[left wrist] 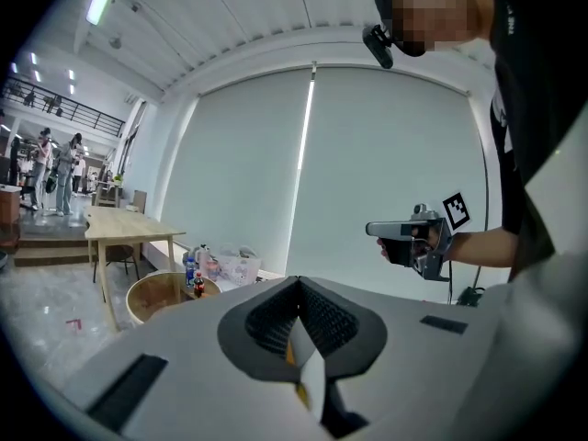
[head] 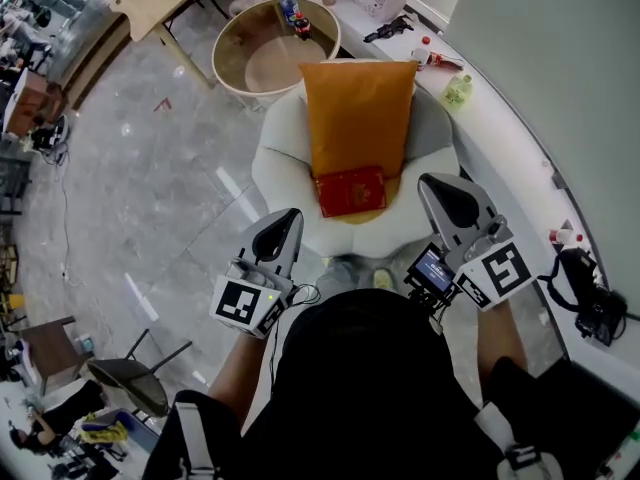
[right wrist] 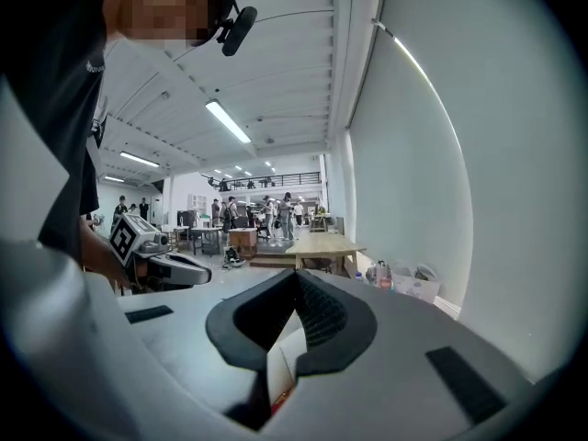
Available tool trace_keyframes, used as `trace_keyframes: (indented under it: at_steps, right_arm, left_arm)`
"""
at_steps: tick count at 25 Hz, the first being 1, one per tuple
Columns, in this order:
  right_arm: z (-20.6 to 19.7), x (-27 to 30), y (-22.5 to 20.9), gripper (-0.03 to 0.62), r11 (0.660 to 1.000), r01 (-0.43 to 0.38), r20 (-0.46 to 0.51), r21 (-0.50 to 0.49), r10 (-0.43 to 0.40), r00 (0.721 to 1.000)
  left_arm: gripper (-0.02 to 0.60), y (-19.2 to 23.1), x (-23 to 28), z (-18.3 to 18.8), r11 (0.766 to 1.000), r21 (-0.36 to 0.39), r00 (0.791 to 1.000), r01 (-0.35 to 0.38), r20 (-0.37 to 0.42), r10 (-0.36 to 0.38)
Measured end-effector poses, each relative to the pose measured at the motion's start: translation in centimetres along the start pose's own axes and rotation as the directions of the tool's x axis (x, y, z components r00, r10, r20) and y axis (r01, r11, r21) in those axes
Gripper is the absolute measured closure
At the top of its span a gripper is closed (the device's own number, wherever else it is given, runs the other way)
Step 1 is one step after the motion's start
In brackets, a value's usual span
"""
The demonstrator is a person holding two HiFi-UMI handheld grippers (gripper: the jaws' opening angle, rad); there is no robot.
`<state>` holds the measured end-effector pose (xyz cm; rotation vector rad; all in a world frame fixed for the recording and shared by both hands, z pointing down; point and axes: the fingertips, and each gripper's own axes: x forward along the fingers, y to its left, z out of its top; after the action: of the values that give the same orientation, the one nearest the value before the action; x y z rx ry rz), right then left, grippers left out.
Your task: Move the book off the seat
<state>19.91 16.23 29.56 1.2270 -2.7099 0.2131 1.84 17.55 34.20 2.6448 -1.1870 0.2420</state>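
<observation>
1. Book [head: 350, 190], red-covered, lies flat on the seat of the white armchair [head: 285, 168]. It rests on the lower end of an orange cushion [head: 358, 108] that runs up the chair's back.
2. Left tool [head: 288, 218] is closed and empty. In the left gripper view its jaws meet at the tip with nothing between them.
3. Right tool [head: 437, 190] is likewise closed, jaws together in its own view, gripping nothing.
4. Both tools are held in the air in front of the chair, one to each side of the book, and neither touches it. The left one is over the chair's front left edge and the right one is beside its front right edge.
5. Behind the chair stands a round wooden desk [head: 270, 68] with bottles [head: 290, 8] at its far rim.
</observation>
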Motion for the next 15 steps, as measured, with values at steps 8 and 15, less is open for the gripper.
trace_keyframes:
  at_steps: [8,15]
  right_arm:
    - [0.2,5.4,-0.6,0.583,0.998,0.032,-0.062,-0.051,-0.035,0.997]
    - [-0.3,7.5,-1.6,0.583,0.997,0.054,-0.099,-0.059,-0.059,0.993]
  left_arm:
    - [0.574,6.2,2.0,-0.3,0.997,-0.024,0.996,0.075,0.043,-0.074]
    - [0.574,9.6,5.8,-4.3,0.993,0.016,0.99,0.12,-0.075,-0.119]
